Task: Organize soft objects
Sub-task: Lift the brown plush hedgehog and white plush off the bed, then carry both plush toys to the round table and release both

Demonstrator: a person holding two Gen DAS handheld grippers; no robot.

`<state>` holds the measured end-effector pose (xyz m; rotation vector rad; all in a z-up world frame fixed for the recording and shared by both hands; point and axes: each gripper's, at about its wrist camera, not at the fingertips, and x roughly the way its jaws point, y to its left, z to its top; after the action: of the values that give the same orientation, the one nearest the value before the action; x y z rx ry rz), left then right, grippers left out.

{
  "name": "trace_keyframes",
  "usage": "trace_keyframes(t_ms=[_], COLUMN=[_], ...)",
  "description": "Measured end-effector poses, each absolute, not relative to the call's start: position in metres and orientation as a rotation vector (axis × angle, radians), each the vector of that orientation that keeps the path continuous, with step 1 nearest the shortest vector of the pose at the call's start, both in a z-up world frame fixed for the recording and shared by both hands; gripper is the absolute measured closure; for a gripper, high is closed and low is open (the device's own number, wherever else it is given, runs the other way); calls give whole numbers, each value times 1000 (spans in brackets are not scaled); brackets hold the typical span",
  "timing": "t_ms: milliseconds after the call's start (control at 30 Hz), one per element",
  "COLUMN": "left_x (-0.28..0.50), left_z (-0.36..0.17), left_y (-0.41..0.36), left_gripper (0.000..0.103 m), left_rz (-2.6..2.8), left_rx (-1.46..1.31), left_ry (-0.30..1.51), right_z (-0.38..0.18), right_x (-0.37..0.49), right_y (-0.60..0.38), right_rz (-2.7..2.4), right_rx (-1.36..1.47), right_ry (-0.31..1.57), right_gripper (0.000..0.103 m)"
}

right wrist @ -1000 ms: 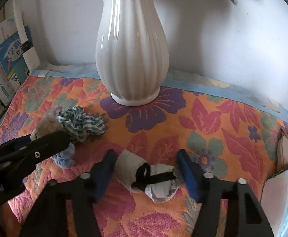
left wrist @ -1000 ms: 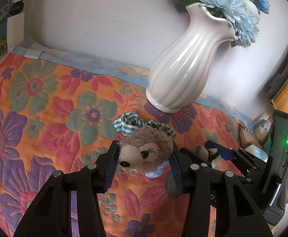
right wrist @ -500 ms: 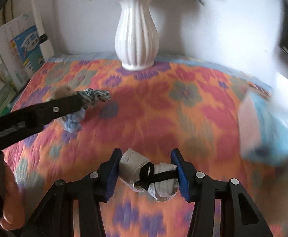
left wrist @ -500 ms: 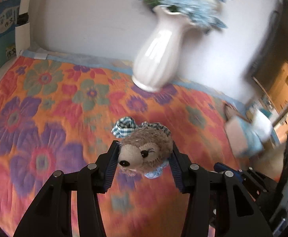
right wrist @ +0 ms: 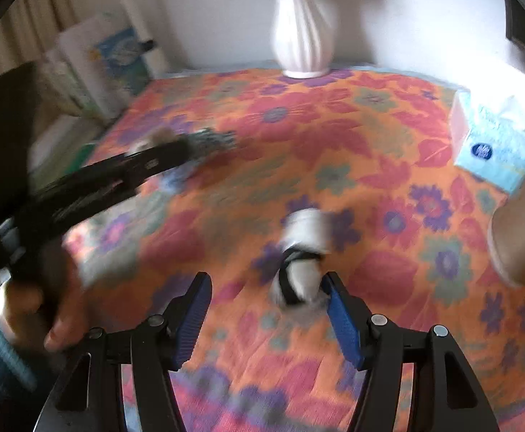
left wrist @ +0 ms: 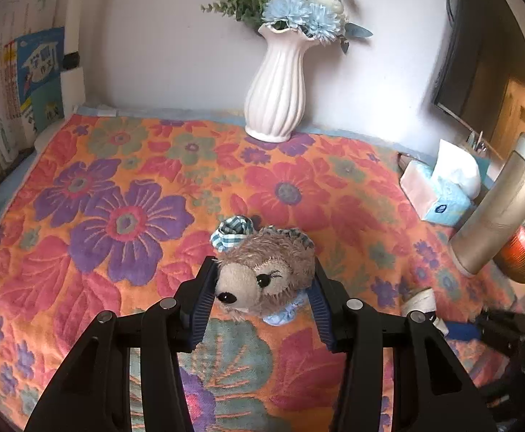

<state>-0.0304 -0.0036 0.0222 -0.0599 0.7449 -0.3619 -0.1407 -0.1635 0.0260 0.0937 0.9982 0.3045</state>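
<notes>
Now the right claw [right wrist: 266, 318] springs wide and its sock [right wrist: 303, 255] drops onto the floral worktop [right wrist: 388, 165], delivered, while the left claw [left wrist: 262, 300] stays clamped on the plush [left wrist: 264, 275] above it.

My two wrist cameras look forward along their fingers, angled down over the floral cloth [left wrist: 125, 223]. Both face the white vase [left wrist: 276, 82] by the far wall and share the tissue box [right wrist: 493, 144]

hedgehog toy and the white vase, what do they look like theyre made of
Hedgehog toy: plush fabric, matte; fuzzy brown pile, with a gingham cloth bow. Vase: probably glazed ceramic, though it could be plastic; glossy white ribs with bright highlights.
</notes>
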Motion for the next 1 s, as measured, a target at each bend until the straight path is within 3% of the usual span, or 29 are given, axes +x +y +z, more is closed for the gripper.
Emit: trace_keyframes(t_ms=[400, 467, 600, 1000], left_x=[-33, -33, -37, -81], left_z=[21, 22, 25, 70], left_y=[-6, -6, -7, -63], left_gripper=[58, 58, 58, 58], left_rz=[-381, -380, -395, -641], left_rx=[-59, -55, -47, -35], left_ry=[745, 742, 724, 668], right_z=[20, 19, 19, 32], right_x=[-129, -133, -142, -176], right_y=[-178, -165, -155, -251], right_rz=[109, 38, -3, 32], right_rx=[209, 133, 58, 449], right_ry=[980, 958, 911, 938], right_gripper=[40, 47, 75, 76])
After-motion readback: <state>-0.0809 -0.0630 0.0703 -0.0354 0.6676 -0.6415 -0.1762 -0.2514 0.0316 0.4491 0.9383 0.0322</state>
